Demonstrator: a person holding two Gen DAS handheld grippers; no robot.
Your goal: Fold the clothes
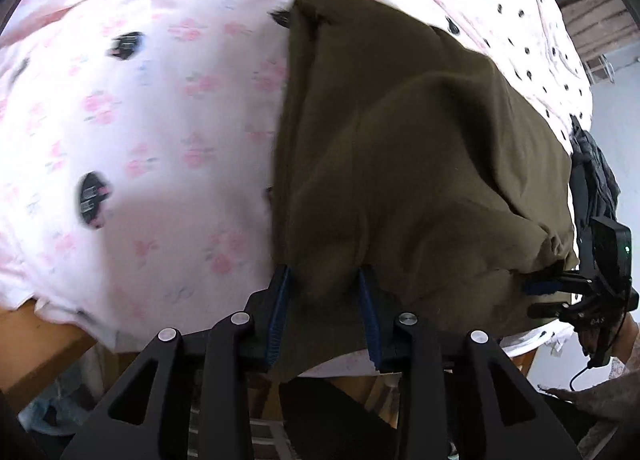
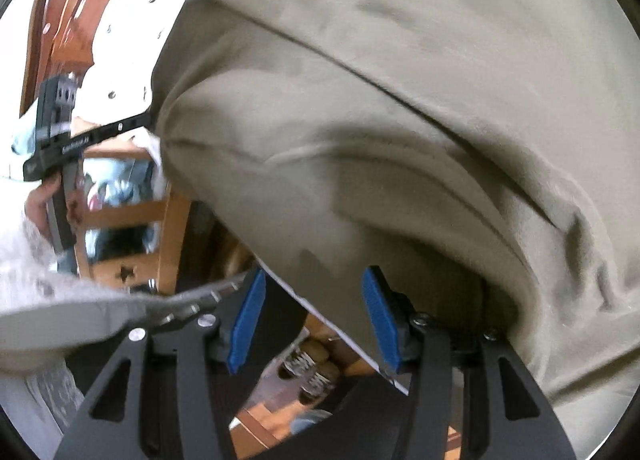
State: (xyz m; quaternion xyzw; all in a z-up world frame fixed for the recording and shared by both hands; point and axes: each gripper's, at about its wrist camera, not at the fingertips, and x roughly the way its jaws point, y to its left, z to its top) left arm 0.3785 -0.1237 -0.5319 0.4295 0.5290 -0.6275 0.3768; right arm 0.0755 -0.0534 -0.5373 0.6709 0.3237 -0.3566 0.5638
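Left gripper: jaws narrow, olive-green cotton garment between the blue pads; can't tell if they pinch. Garment lies doubled over on the pink floral bedsheet, near edge overhanging. Right gripper: jaws half open around the hanging hem, pads clear. Judgement: one fold down, more left.

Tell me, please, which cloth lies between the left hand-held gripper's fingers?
The plain olive-green garment; the pink floral sheet lies beneath it, the grey clothing far aside.

Olive garment — folded (rumpled) on bedsheet
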